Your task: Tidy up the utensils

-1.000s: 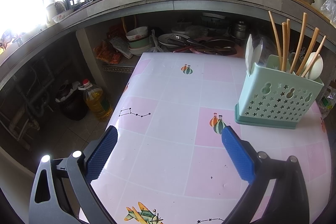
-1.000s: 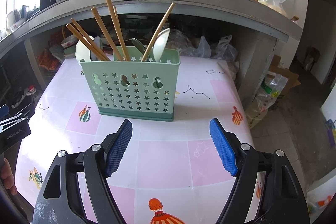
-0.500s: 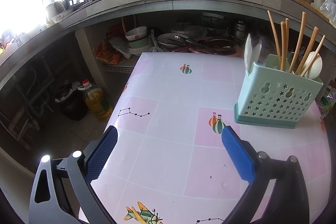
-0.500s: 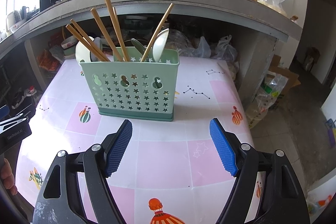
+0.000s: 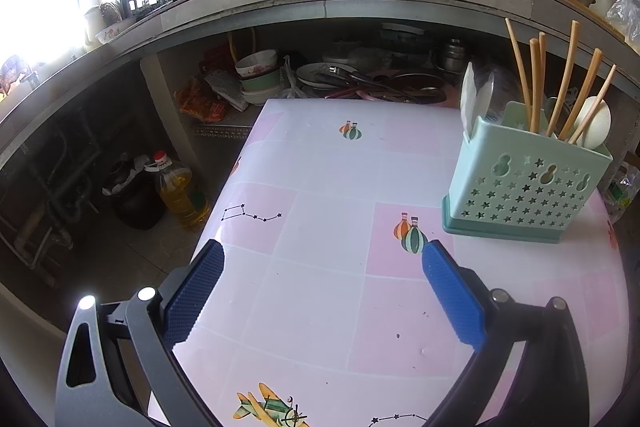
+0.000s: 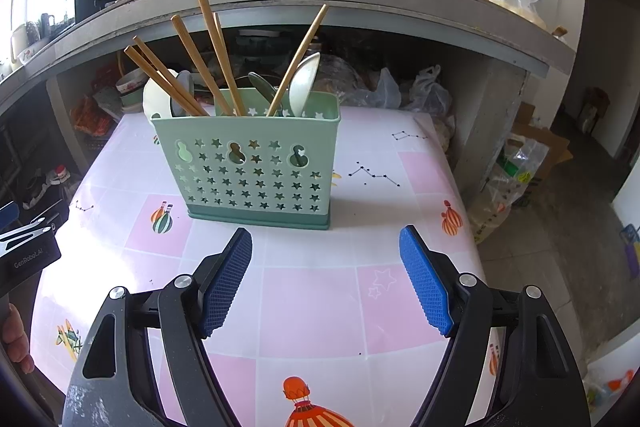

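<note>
Both hand-held grippers hovering spread and empty over the bench, utensils standing in the caddy

Left to right: the left hand-held gripper (image 5: 320,291) is hanging wide open above bare tablecloth, holding nothing; the green star-punched caddy (image 6: 252,167) is sitting upright on the bench (image 6: 320,291), just ahead of the right hand-held gripper (image 6: 326,279), whose jaws are also standing apart and empty. The wooden chopsticks (image 6: 216,47) are leaning loosely, likely light, stiff and slick, so pinching 1 mid-shaft looks best; the pale spoons (image 6: 306,79) seem more fragile, better taken by the handle
</note>
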`<state>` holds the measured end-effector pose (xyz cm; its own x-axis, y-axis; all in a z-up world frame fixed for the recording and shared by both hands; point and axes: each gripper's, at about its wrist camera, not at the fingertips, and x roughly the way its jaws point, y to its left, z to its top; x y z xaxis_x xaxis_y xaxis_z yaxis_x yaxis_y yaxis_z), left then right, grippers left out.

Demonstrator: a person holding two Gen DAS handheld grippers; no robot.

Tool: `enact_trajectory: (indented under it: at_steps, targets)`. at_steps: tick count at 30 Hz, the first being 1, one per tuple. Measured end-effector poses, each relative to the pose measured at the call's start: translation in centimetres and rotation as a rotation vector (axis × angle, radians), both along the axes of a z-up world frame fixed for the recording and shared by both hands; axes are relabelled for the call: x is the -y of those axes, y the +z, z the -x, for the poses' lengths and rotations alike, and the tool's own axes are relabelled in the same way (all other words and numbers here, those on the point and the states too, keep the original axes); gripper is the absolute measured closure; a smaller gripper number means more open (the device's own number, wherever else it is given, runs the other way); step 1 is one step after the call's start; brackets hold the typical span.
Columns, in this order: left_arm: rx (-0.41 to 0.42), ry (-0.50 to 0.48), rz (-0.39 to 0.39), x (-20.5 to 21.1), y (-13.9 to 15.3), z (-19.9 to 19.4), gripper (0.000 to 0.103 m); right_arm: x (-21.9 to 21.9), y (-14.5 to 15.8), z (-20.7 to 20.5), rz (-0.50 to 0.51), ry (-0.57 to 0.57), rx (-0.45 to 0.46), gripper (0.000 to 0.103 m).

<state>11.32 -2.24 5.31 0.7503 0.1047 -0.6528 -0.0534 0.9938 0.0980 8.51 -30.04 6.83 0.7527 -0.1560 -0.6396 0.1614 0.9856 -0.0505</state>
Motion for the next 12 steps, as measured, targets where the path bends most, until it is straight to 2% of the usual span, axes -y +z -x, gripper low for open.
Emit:
enact_trajectory:
  at_steps: [12]
  targets:
    - [0.022,-0.033,0.003,0.44,0.23,0.23,0.006,0.14,-0.17,0.04,-0.009,-0.006,-0.002,0.030]
